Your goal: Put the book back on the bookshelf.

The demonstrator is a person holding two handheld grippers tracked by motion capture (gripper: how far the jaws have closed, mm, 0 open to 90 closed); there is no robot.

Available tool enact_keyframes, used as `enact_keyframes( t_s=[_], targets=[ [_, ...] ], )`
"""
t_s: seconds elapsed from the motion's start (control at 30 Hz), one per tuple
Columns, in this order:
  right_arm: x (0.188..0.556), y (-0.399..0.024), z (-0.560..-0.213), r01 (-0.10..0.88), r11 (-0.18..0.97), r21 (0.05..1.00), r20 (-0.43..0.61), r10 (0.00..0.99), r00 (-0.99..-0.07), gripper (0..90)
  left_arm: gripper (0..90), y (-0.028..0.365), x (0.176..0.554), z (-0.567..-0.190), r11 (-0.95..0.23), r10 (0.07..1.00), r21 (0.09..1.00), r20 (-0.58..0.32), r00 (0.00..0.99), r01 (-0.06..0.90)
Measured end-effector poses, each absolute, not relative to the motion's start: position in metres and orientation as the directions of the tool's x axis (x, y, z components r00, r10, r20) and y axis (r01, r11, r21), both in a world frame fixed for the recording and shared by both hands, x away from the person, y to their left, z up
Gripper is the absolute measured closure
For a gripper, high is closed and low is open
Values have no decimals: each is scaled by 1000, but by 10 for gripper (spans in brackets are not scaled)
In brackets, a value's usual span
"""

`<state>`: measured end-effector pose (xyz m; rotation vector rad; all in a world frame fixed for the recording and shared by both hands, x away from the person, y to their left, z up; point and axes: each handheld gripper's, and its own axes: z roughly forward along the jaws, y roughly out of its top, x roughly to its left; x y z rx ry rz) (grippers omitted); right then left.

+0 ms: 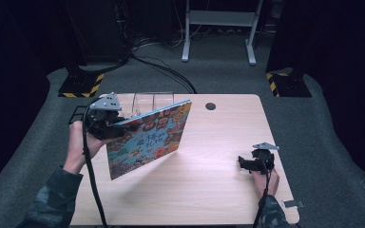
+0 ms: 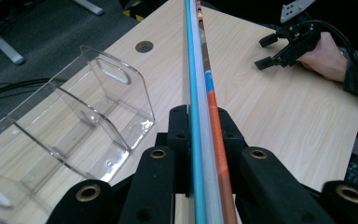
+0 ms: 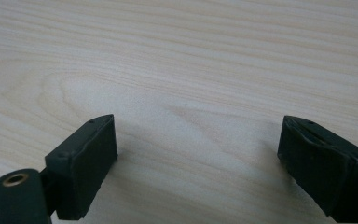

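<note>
A thin picture book [image 1: 149,137] with a colourful cover and a blue spine edge hangs tilted above the left half of the table. My left gripper [image 1: 119,124] is shut on its left edge. Along that gripper's jaws the book [image 2: 200,93] runs edge-on, clamped between both black pads [image 2: 179,135]. A clear acrylic rack [image 2: 70,126] with upright dividers stands on the table beside the book, at the back left [image 1: 147,100]. My right gripper [image 1: 242,163] rests low near the table's right front, jaws wide apart with nothing between them [image 3: 198,158].
The light wooden table [image 1: 218,142] has a round cable hole [image 1: 210,106] near its back edge. Behind it, on the grey carpet, are cables, a white stand's feet [image 1: 218,52] and two bases with yellow-black striped tape [image 1: 83,85].
</note>
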<state>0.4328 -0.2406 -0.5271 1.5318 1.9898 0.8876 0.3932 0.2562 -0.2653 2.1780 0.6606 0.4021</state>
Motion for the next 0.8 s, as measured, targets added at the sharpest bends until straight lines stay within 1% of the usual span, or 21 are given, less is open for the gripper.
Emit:
enact_keyframes(
  t_s=[0.8],
  targets=[
    [433, -240, -527, 659, 165, 734, 18, 965, -261, 109, 809, 314, 372, -264, -461, 690, 799, 49, 722, 386]
  ],
)
